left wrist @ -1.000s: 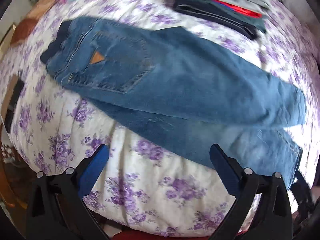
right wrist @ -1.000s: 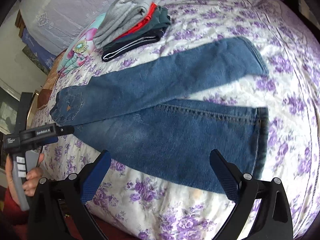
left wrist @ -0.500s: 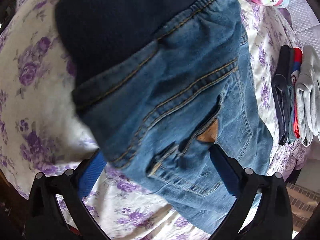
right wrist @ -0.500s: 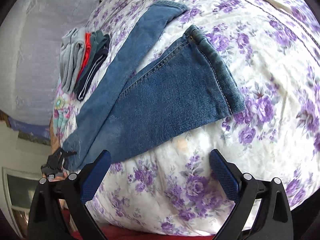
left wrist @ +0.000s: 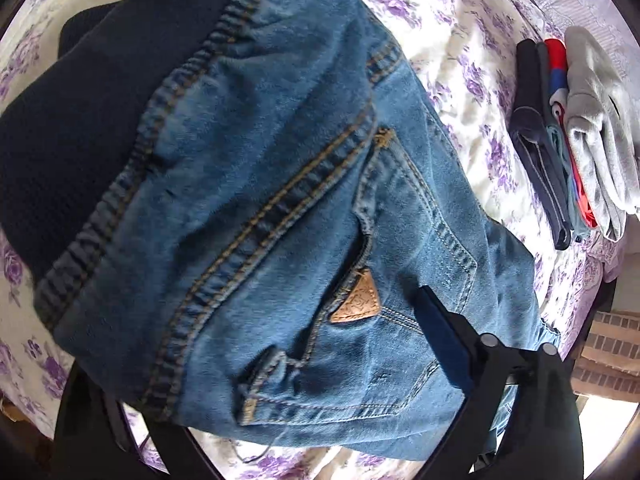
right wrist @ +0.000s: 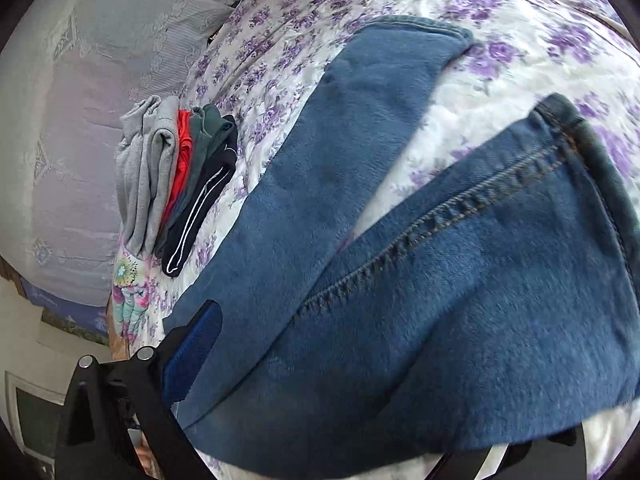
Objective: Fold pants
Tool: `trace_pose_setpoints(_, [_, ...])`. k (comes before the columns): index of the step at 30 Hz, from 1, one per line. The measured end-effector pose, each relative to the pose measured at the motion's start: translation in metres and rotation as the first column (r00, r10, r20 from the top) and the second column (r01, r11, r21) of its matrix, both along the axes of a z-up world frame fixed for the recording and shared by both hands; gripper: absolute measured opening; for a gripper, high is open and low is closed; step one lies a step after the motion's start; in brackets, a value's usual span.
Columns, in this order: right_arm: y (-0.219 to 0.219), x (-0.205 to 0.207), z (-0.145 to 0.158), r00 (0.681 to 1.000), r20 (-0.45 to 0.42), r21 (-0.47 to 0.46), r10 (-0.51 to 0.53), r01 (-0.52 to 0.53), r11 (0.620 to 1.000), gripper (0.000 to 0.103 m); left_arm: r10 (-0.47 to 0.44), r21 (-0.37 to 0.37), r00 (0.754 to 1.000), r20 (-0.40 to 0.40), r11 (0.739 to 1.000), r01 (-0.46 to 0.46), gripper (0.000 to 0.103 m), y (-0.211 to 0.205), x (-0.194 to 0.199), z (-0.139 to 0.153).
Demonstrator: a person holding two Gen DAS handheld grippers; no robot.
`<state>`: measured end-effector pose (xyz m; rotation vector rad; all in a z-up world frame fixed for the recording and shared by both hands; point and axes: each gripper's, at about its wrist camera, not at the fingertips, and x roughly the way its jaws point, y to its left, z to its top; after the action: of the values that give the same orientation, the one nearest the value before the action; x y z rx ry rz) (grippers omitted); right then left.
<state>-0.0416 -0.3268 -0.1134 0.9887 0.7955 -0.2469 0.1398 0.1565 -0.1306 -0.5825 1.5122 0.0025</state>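
Blue jeans lie spread on a bed with a purple-flowered cover. In the left wrist view the waist end (left wrist: pixel 260 208) with its dark elastic band and a back pocket with a tan patch fills the frame. My left gripper (left wrist: pixel 288 392) straddles the waist edge; the denim lies between its spread fingers and hides the left one. In the right wrist view the near leg and its hem (right wrist: pixel 460 300) fill the frame. My right gripper (right wrist: pixel 320 412) straddles that leg, its right finger hidden under the cloth. The far leg (right wrist: pixel 352 128) lies flat beyond.
A stack of folded clothes in grey, red and dark colours (right wrist: pixel 176 184) sits on the bed beyond the jeans and also shows in the left wrist view (left wrist: pixel 572 136). A flowered pillow (right wrist: pixel 128 300) lies near the bed edge. A lace-covered headboard (right wrist: pixel 80 120) stands behind.
Both grippers have moved in close over the jeans: the left from the bed's front edge onto the waist, the right onto the near leg by the hem. The denim now covers one finger of each.
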Motion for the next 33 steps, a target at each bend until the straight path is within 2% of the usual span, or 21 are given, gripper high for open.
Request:
trace_pose_setpoints(1, [0.002,0.004,0.001,1.000,-0.011,-0.037,-0.007,0.006,0.999,0.083,-0.002,0.001,1.000,-0.001,1.000,0.002,0.083,0.011,0.003,0.001])
trace_pose_setpoints(2, [0.002,0.003,0.000,1.000,-0.017,-0.063,-0.011,0.010,0.998,0.055,-0.008,0.006,1.000,-0.001,1.000,0.008,0.081,0.017,0.000,0.003])
trace_pose_setpoints(4, [-0.004,-0.003,-0.010,1.000,-0.001,-0.019,-0.027,0.027,0.999,0.020,-0.034,0.031,0.999,0.008,0.999,0.034,0.072,0.030,-0.001,0.003])
trace_pose_setpoints(6, [-0.013,-0.014,-0.023,0.996,0.039,0.087,-0.078,0.075,0.993,0.014,-0.054,0.059,0.999,0.008,0.997,0.053,0.064,0.032,-0.002,0.009])
trace_pose_setpoints(8, [-0.010,-0.025,-0.022,0.994,0.061,0.097,-0.091,0.085,0.992,0.012,-0.083,0.087,0.996,0.014,0.993,0.082,0.053,0.031,-0.001,0.021])
trace_pose_setpoints(12, [-0.001,-0.039,-0.004,0.989,0.119,0.047,-0.088,0.083,0.995,0.011,-0.179,0.175,0.982,0.056,0.970,0.167,0.035,0.019,-0.005,0.049])
trace_pose_setpoints(14, [-0.002,-0.047,0.005,0.984,0.152,0.049,-0.093,0.087,0.995,0.010,-0.202,0.191,0.975,0.088,0.964,0.182,0.033,0.019,-0.014,0.061])
trace_pose_setpoints(17, [-0.009,-0.065,0.024,0.978,0.187,0.033,-0.093,0.088,0.996,0.008,-0.188,0.141,0.975,0.118,0.975,0.171,0.030,0.028,-0.031,0.077])
trace_pose_setpoints(20, [-0.014,-0.093,0.042,0.979,0.192,-0.014,-0.063,0.067,0.998,0.008,-0.157,0.054,0.980,0.118,0.987,0.152,0.030,0.045,-0.061,0.085])
trace_pose_setpoints(21, [-0.016,-0.102,0.044,0.983,0.175,-0.034,-0.047,0.053,0.998,0.008,-0.146,0.023,0.983,0.115,0.989,0.145,0.030,0.048,-0.074,0.084])
trace_pose_setpoints(23, [-0.019,-0.112,0.035,0.996,0.088,-0.056,-0.008,0.013,0.998,0.008,-0.142,-0.006,0.985,0.093,0.990,0.143,0.030,0.030,-0.095,0.073])
trace_pose_setpoints(25, [-0.024,-0.115,0.015,1.000,-0.021,-0.028,0.017,-0.018,0.999,0.008,-0.139,-0.043,0.989,0.051,0.989,0.141,0.030,0.033,-0.118,0.055])
trace_pose_setpoints(27, [-0.027,-0.122,0.003,0.997,-0.071,0.027,0.041,-0.039,0.999,0.009,-0.095,-0.099,0.995,0.024,0.990,0.097,0.032,0.046,-0.130,0.038])
trace_pose_setpoints(28, [-0.029,-0.123,0.002,0.995,-0.088,0.050,0.056,-0.052,0.997,0.012,-0.075,-0.116,0.997,0.024,0.990,0.077,0.033,0.048,-0.138,0.038])
trace_pose_setpoints(29, [-0.032,-0.124,0.003,0.990,-0.120,0.054,0.073,-0.067,0.996,0.025,-0.055,-0.126,0.998,0.030,0.990,0.059,0.033,0.055,-0.143,0.040])
trace_pose_setpoints(31, [-0.048,-0.132,0.011,0.982,-0.181,0.014,0.052,-0.050,0.999,0.044,-0.048,-0.112,0.998,0.045,0.992,0.053,0.042,0.056,-0.148,0.044])
trace_pose_setpoints(33, [-0.074,-0.153,0.024,0.973,-0.218,-0.079,-0.068,0.052,0.996,0.044,-0.052,-0.038,0.997,0.062,0.998,0.055,0.052,0.058,-0.152,0.050])
